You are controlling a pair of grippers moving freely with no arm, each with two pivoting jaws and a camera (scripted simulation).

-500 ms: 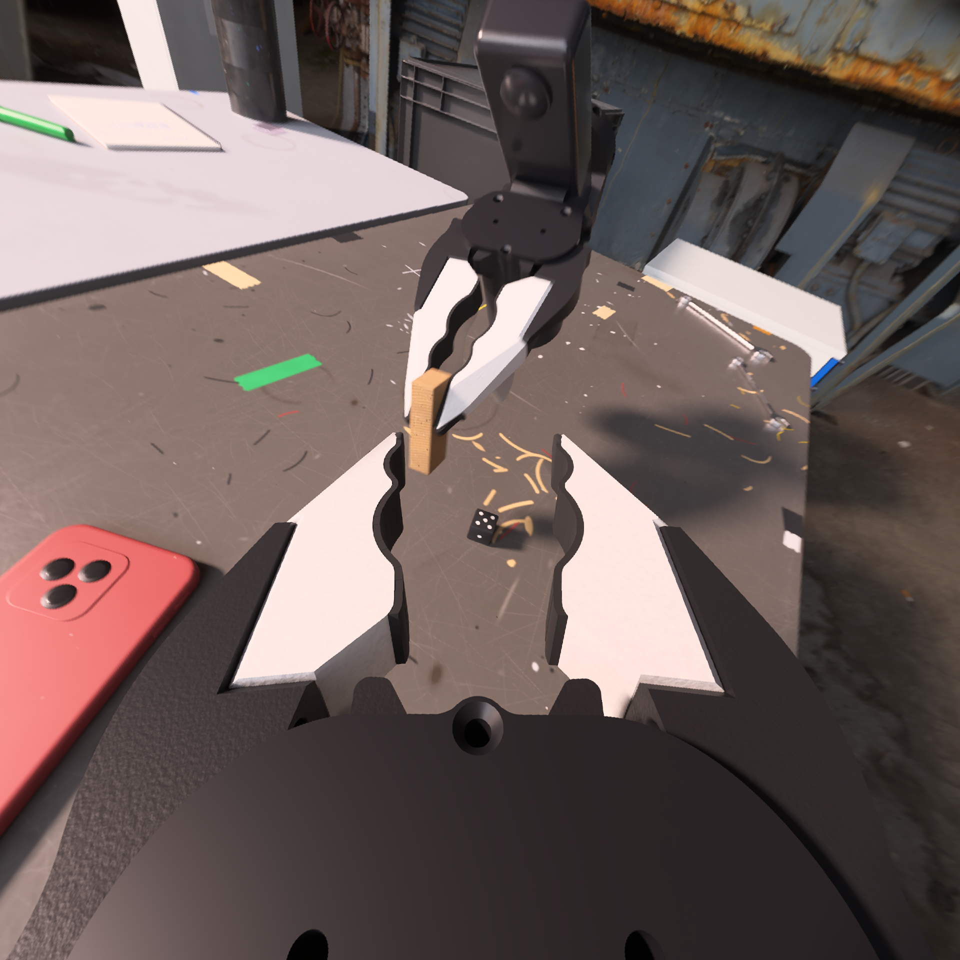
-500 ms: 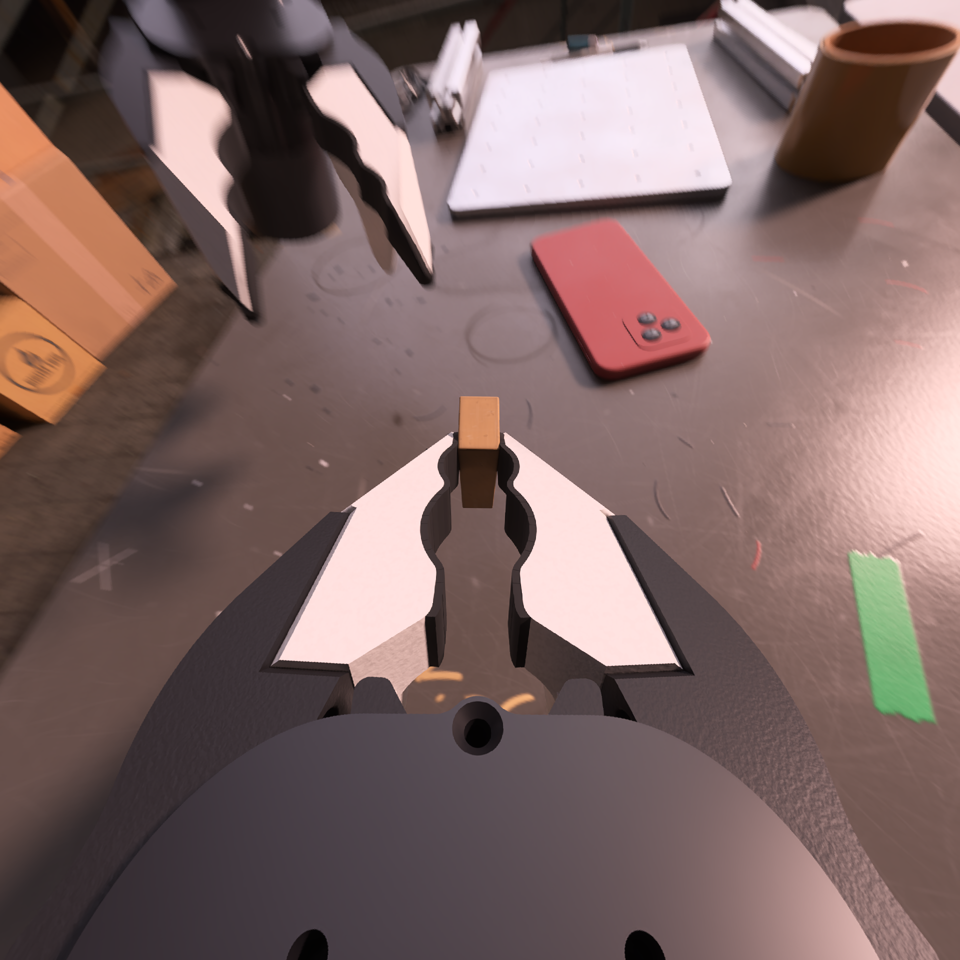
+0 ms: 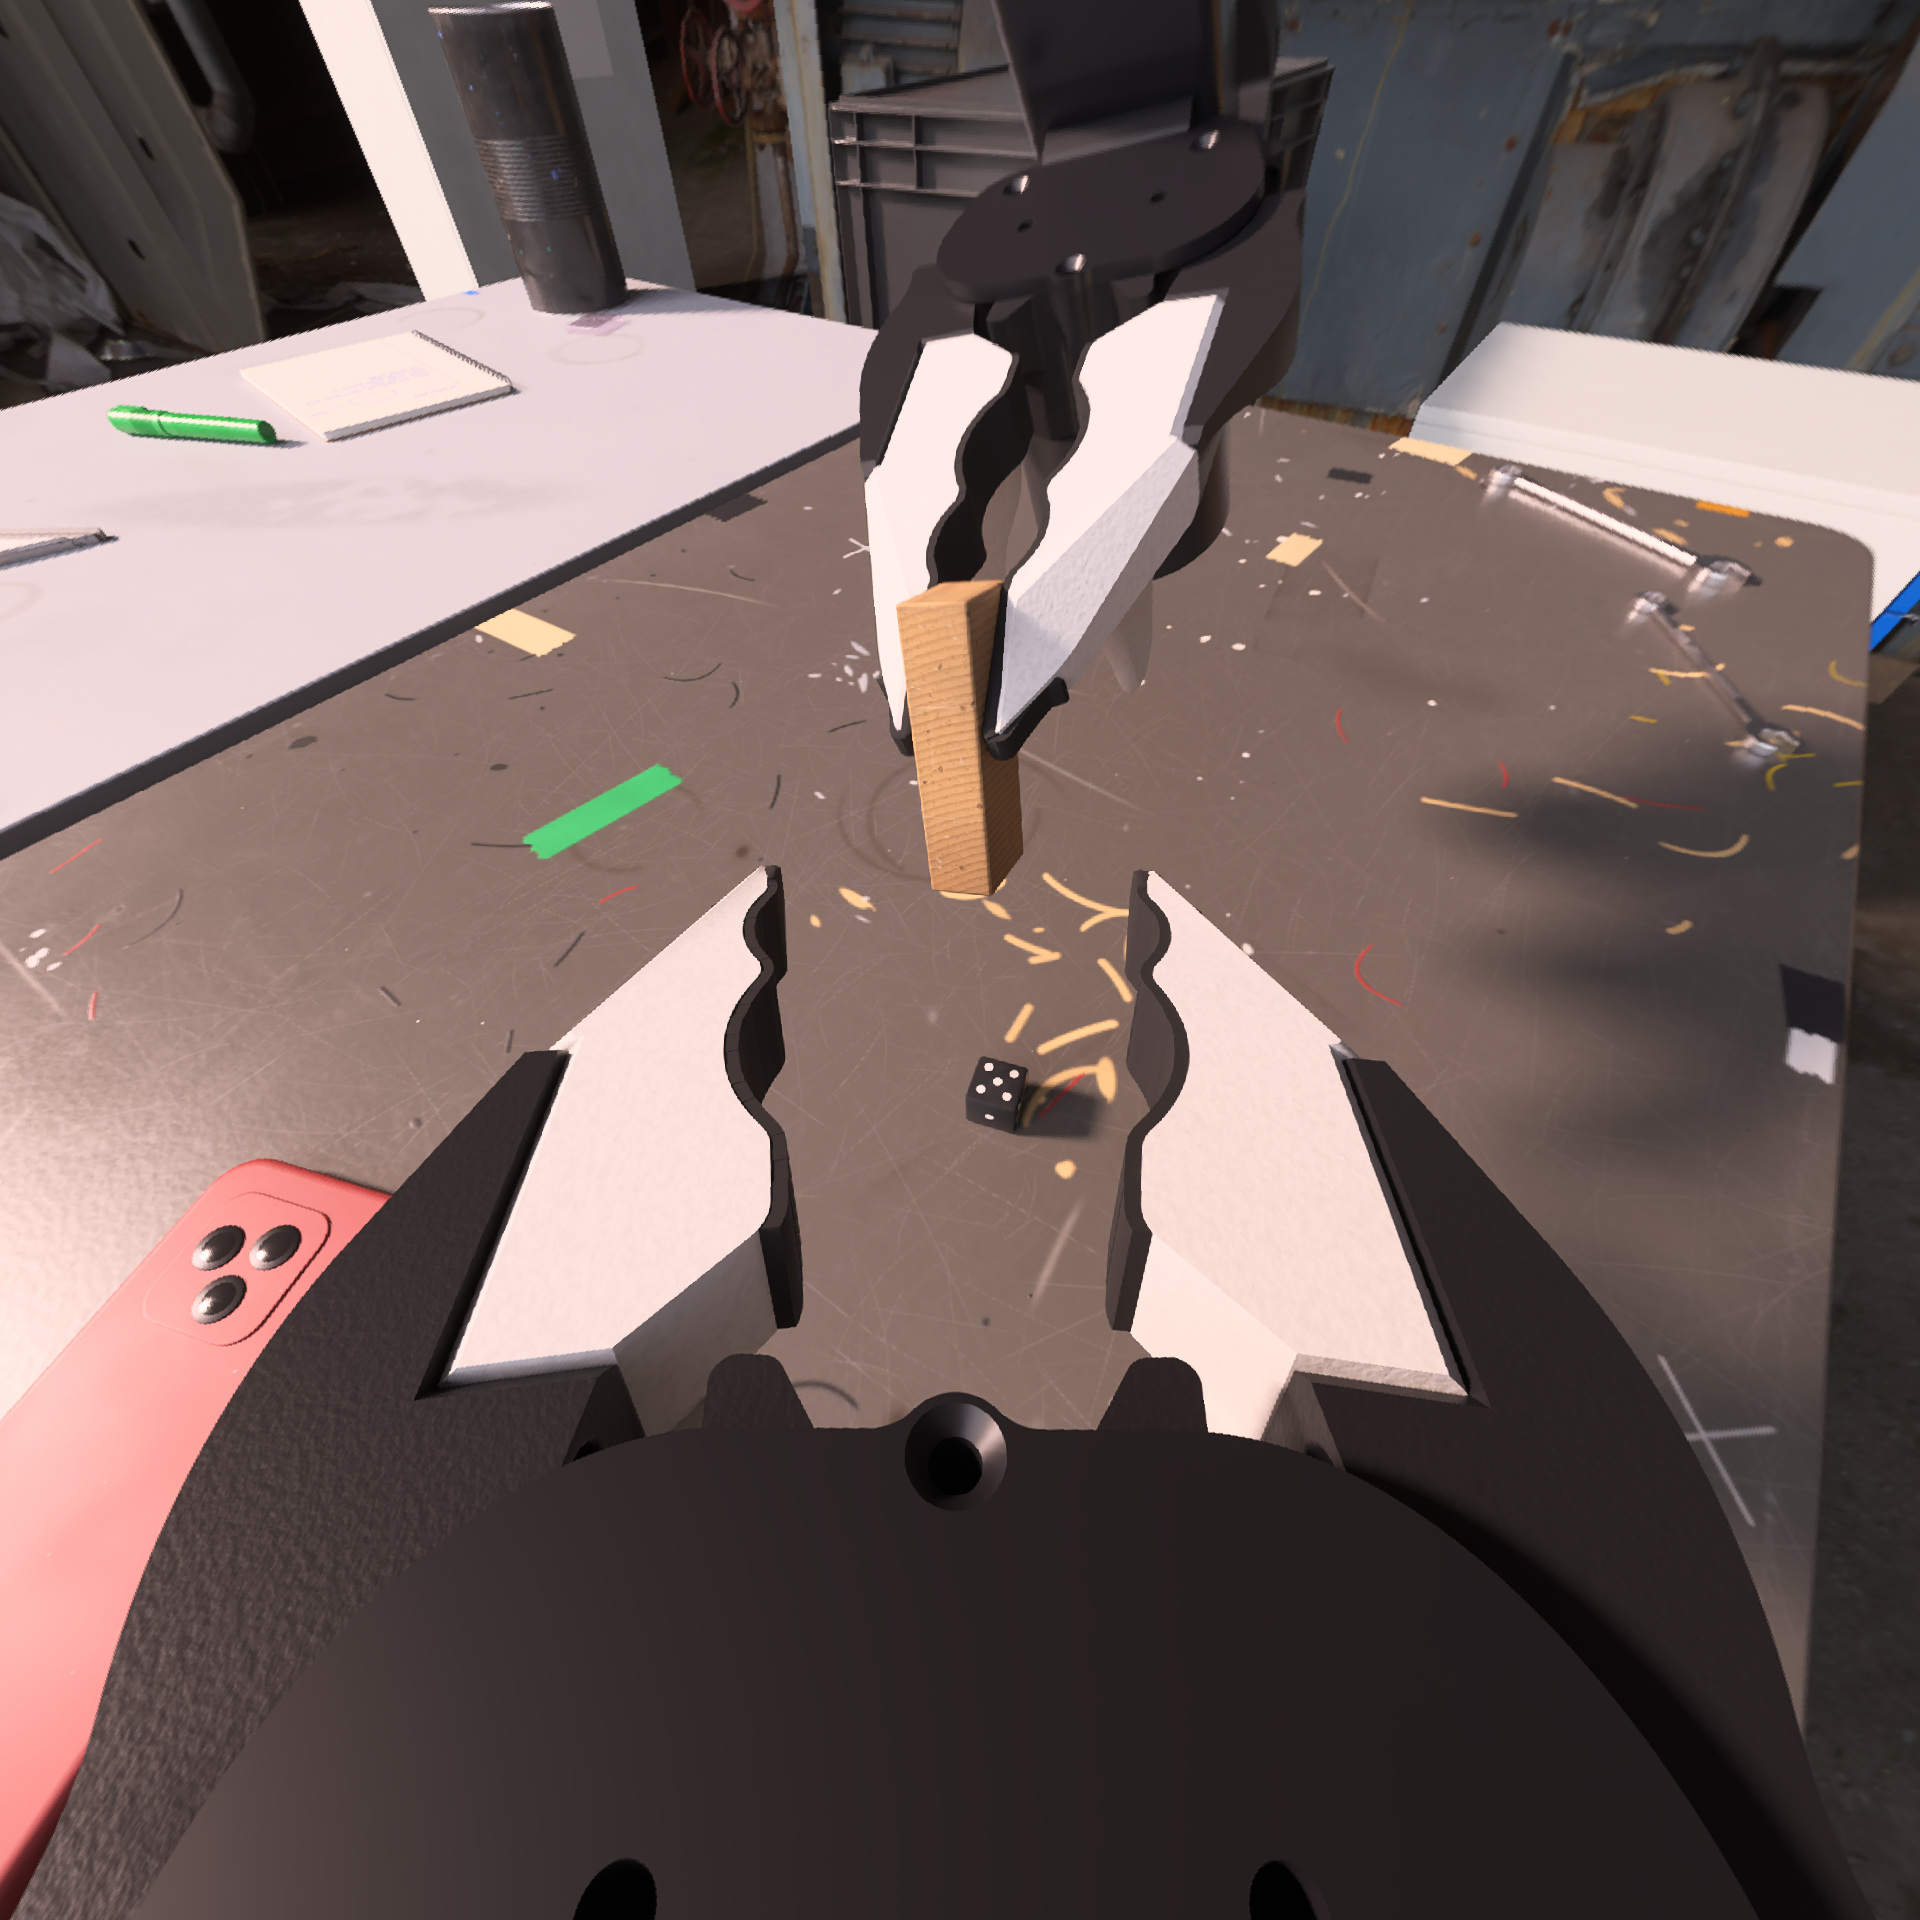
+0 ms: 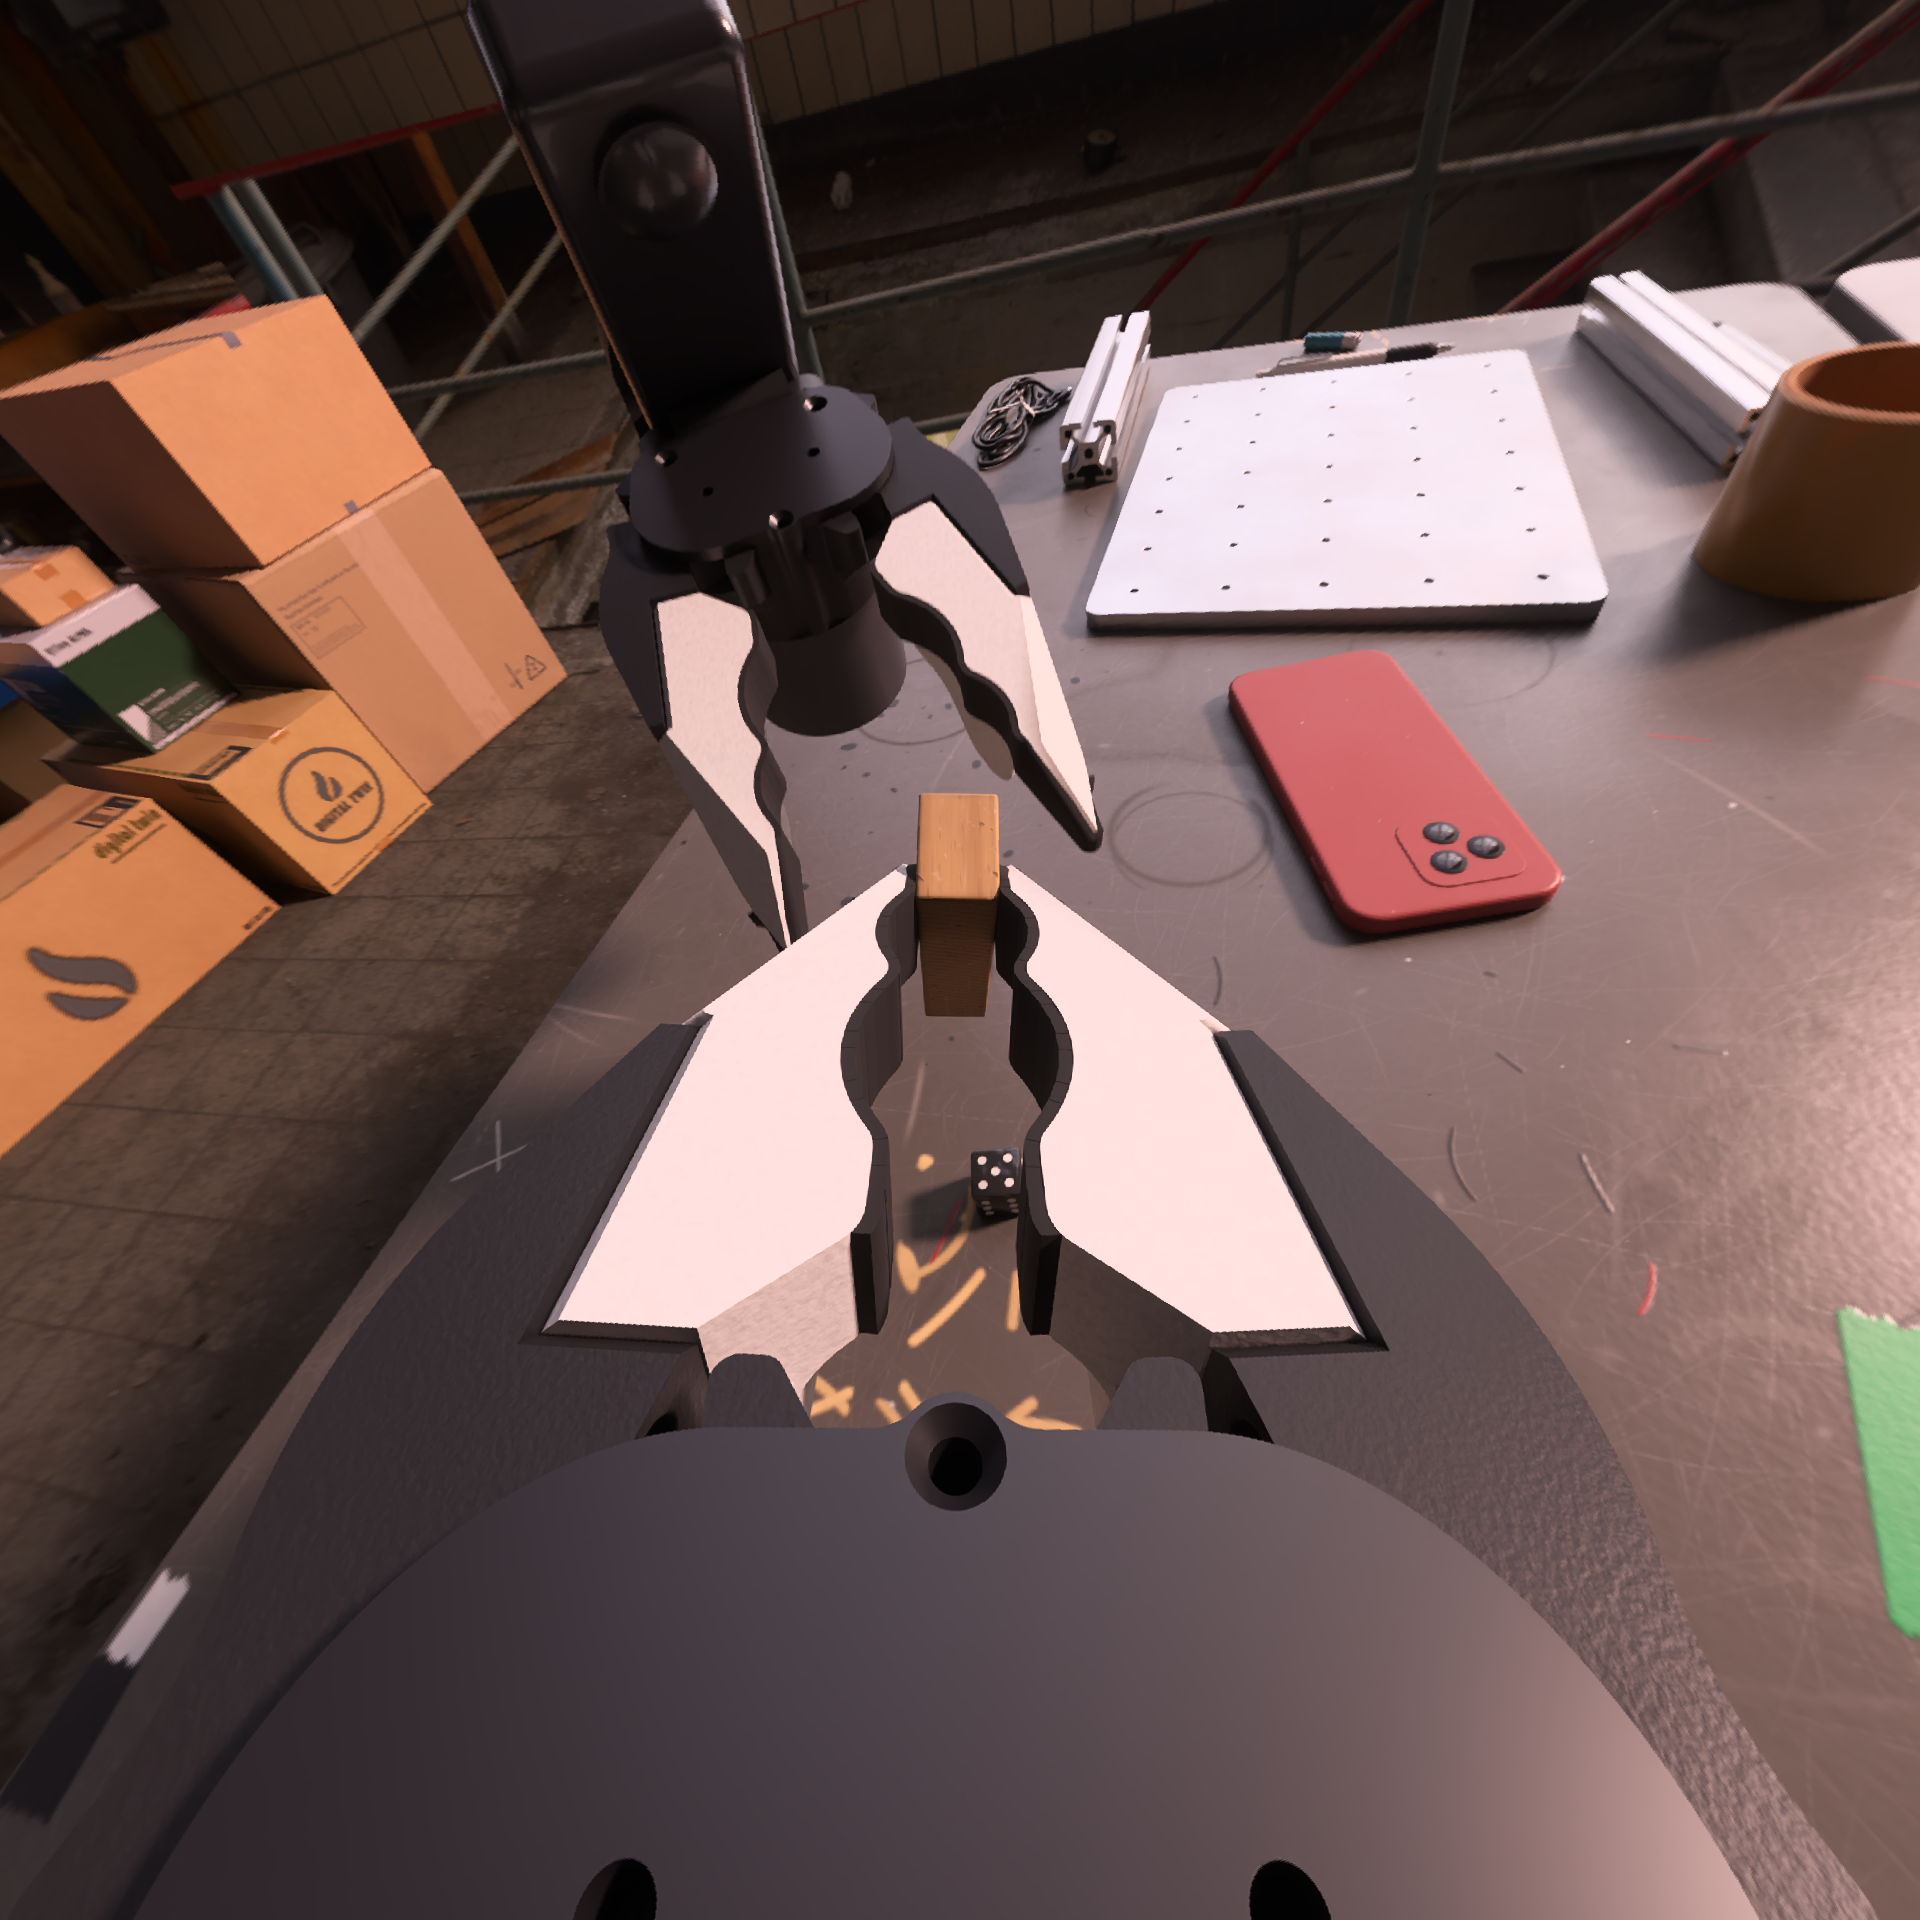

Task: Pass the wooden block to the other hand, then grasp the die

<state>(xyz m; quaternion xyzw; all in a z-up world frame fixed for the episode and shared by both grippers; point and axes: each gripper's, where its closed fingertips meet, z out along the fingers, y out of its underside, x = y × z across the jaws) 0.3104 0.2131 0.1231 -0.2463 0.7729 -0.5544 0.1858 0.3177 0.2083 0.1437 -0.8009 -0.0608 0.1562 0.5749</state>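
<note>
Scratched workbench (image 3: 312,987) | right gripper (image 4: 954,894) clamped on wooden block (image 4: 956,914) | left gripper (image 3: 956,883) apart, empty | die (image 3: 995,1093) at 6 o'clock below block, ungrasped | handover seemingly done, 1 step left

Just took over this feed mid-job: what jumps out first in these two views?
The wooden block hangs upright in mid-air, pinched at its top by the right hand-held gripper. Facing it, the left hand-held gripper is open and empty. Below them the black die sits on the scratched table, with a red phone lying off to one side.
</note>
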